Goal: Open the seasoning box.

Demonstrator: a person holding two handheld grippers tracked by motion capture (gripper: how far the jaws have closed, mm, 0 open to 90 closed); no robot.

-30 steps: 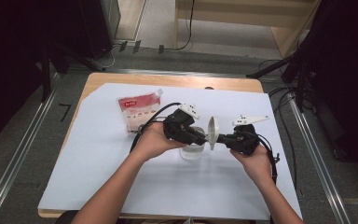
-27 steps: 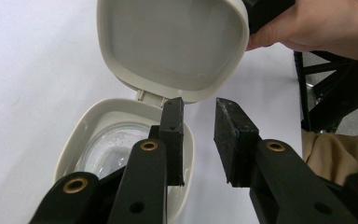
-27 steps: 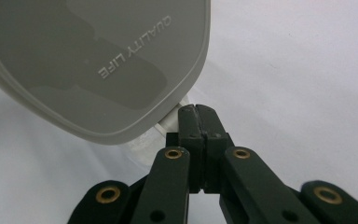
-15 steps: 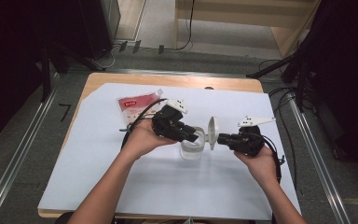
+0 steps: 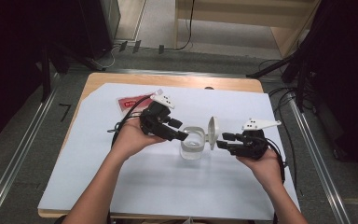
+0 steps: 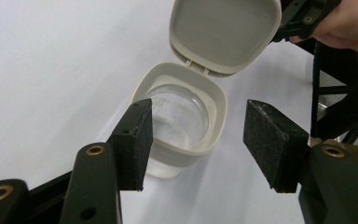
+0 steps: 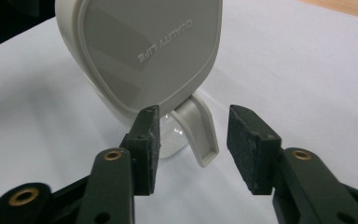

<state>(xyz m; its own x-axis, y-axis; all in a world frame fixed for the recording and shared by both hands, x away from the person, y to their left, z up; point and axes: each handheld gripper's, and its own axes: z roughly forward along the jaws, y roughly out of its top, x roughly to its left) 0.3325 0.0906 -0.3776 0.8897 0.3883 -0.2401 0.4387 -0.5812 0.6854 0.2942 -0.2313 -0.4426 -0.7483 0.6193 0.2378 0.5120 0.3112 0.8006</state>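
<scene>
From the high view I see one small clear plastic container with a beige rim and a hinged beige lid (image 5: pixel 195 142) standing upright near the middle of the white sheet covering the wooden table (image 5: pixel 135 196), mouth up, with its lid (image 5: pixel 212 133) swung open and standing on edge on the side toward my right gripper (image 5: pixel 220 141). My left gripper (image 5: pixel 182 134) sits just beside the container's other side, its jaws having just been opening and now apart, with nothing pinched. One red and white flat packet (image 5: pixel 129 103) lies farther back on the sheet, well apart from the container. In the left gripper view, my two black jaws stand wide on either side of the container (image 6: pixel 182 122), pads clear of its wall; the rounded-square rim frames a clear inner cup, and the lid (image 6: pixel 224 32) tips back from its hinge on the far side. In the right gripper view, the lid's outer face (image 7: pixel 144 51) bears printed lettering and stands nearly upright; my jaws have just been opening and stand apart, either side of the lid's beige tab (image 7: pixel 199 133) without pressing it.
</scene>
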